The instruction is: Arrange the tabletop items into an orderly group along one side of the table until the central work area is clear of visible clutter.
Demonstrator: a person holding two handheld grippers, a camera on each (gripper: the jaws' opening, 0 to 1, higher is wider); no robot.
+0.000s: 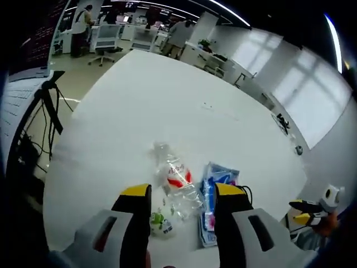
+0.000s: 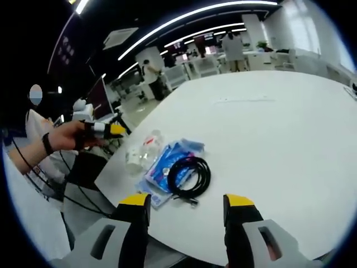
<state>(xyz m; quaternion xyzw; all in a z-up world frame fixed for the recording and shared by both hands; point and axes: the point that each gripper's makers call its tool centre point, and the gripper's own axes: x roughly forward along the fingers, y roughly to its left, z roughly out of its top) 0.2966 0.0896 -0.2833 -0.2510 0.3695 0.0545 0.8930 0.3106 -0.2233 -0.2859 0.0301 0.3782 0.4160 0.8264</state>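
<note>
Open office: white desks point(image 1: 146, 37), swivel chairs point(image 1: 106, 40), ceiling light strips point(image 2: 184, 19).

A crushed clear plastic bottle point(image 2: 144, 149) lies on its side near the white table's point(image 2: 279, 145) edge, touching a blue packet point(image 2: 167, 165), on which a coiled black cable point(image 2: 189, 176) partly rests.
</note>
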